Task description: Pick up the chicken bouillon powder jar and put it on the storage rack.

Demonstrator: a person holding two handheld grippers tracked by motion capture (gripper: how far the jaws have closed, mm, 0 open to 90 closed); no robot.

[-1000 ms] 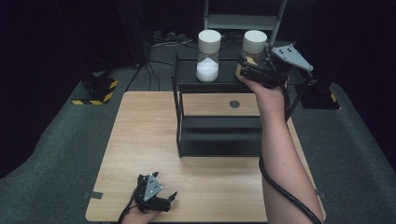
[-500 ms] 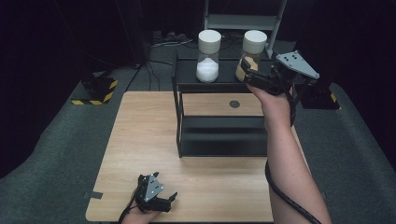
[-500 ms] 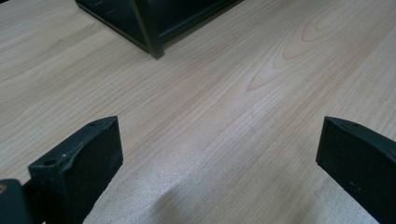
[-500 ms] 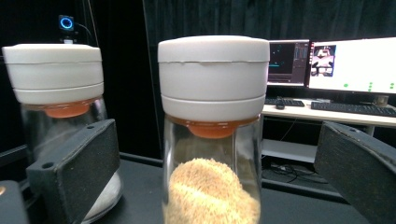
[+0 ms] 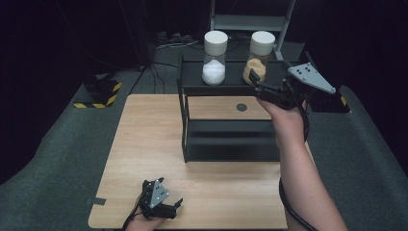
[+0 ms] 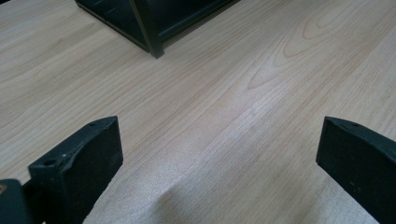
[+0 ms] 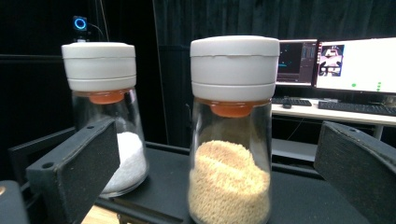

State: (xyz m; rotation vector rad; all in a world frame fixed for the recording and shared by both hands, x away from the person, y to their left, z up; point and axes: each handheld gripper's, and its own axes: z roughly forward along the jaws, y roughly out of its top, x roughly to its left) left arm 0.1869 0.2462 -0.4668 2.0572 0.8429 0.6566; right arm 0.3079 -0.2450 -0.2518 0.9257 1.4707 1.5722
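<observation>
Two clear jars with white lids stand on top of a black shelf rack (image 5: 230, 86). The jar of tan grains (image 5: 257, 60) (image 7: 232, 140) is on the right, the jar of white powder (image 5: 214, 58) (image 7: 108, 116) on the left. My right gripper (image 5: 257, 86) (image 7: 219, 168) is open, held just in front of the tan jar, a jaw to each side, clear of the glass. Low over the wooden table (image 5: 144, 134) near its front edge, my left gripper (image 5: 166, 204) (image 6: 219, 163) is open with nothing between its jaws.
The rack has a lower shelf (image 5: 231, 132) and stands at the table's back right; its front leg (image 6: 152, 35) is ahead of the left gripper. Monitors (image 7: 355, 63) sit on a desk behind the jars. A yellow-black striped block (image 5: 98, 94) lies on the floor, left.
My right gripper has drawn back to the right from the tan jar, which now stands in full view on the rack. The left gripper has stayed put.
</observation>
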